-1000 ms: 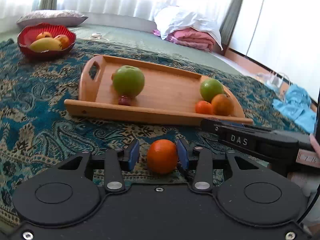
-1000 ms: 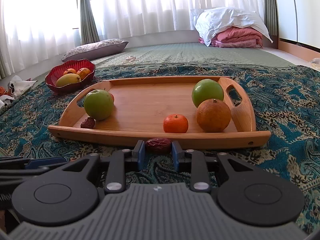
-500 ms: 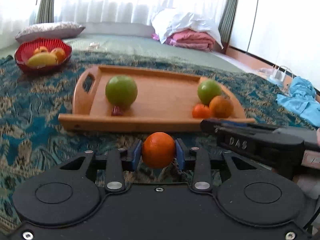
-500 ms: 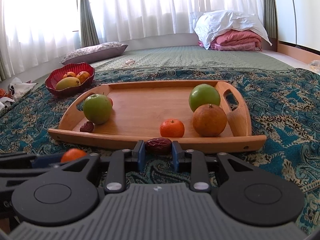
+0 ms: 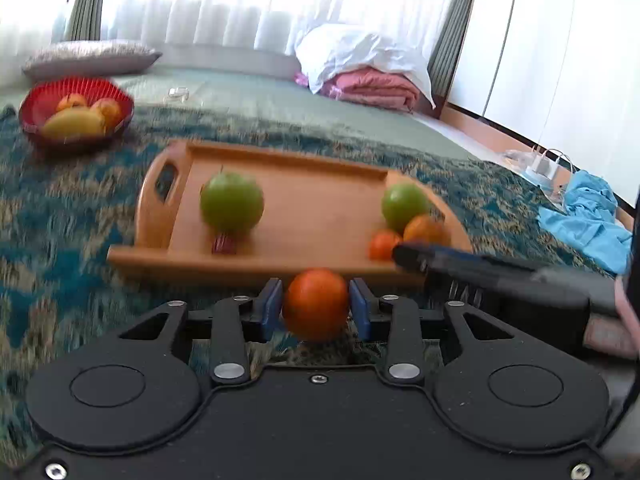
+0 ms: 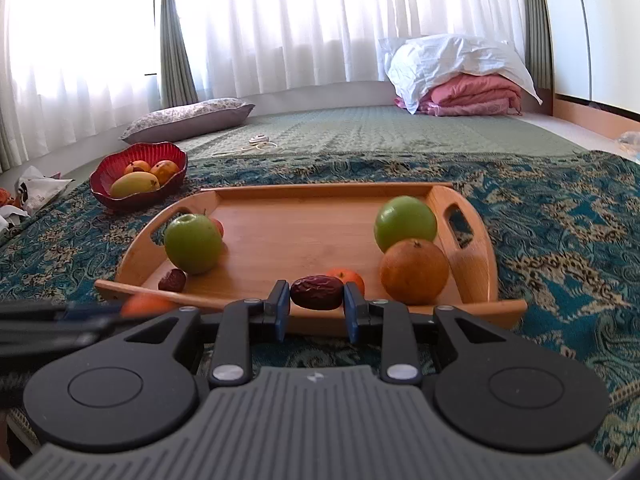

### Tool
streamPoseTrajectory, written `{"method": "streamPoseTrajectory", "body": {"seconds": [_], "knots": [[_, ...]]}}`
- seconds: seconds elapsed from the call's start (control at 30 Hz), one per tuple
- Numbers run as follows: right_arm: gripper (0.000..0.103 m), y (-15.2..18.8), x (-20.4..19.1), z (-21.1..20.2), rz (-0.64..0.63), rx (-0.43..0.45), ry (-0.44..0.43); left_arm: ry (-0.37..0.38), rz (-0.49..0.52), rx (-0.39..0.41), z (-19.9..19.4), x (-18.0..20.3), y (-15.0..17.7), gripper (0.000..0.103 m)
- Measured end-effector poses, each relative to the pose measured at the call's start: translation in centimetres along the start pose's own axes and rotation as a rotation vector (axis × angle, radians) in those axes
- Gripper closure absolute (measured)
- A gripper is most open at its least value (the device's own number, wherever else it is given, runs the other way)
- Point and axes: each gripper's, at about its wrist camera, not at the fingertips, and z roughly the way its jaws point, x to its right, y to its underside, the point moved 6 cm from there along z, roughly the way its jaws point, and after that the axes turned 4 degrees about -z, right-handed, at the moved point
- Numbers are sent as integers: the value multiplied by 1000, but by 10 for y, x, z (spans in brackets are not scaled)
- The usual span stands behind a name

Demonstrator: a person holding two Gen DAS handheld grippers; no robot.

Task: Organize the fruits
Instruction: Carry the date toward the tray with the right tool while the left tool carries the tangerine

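Observation:
My left gripper (image 5: 316, 304) is shut on a small orange tangerine (image 5: 316, 304), held just above the patterned cloth in front of the wooden tray (image 5: 312, 188). My right gripper (image 6: 316, 300) is shut on a dark red date (image 6: 316, 292), lifted at the tray's near rim (image 6: 496, 308). On the tray lie two green apples (image 6: 193, 243) (image 6: 405, 222), a large orange (image 6: 414, 271), a small tangerine (image 6: 350, 276) and another date (image 6: 172, 280). The other gripper's arm crosses the lower right of the left wrist view.
A red bowl (image 6: 120, 196) with a mango and other fruit stands at the back left on the teal patterned cloth (image 6: 560, 240). Behind it lie a grey pillow (image 6: 188, 120), folded pink bedding (image 6: 472, 94) and curtains. A blue cloth (image 5: 588, 216) lies on the right.
My left gripper closed on the tangerine and lifted it off the cloth. My right gripper rose slightly with the date, toward the tray's rim.

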Motion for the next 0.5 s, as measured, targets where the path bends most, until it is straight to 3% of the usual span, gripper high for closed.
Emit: {"method": "streamPoseTrajectory", "body": {"seconds": [0.13,0.33,0.5], "knots": [[70,9,1,0,-3,-21,1,-58,49,-8,-11,-15,23,62],[70,15,-2,1,0,-30,-4,-78,115,11,-12,-10,24,59],[70,14,-1,-2,-2,-27,4,-16,87,-40,4,-2,26,61]]}}
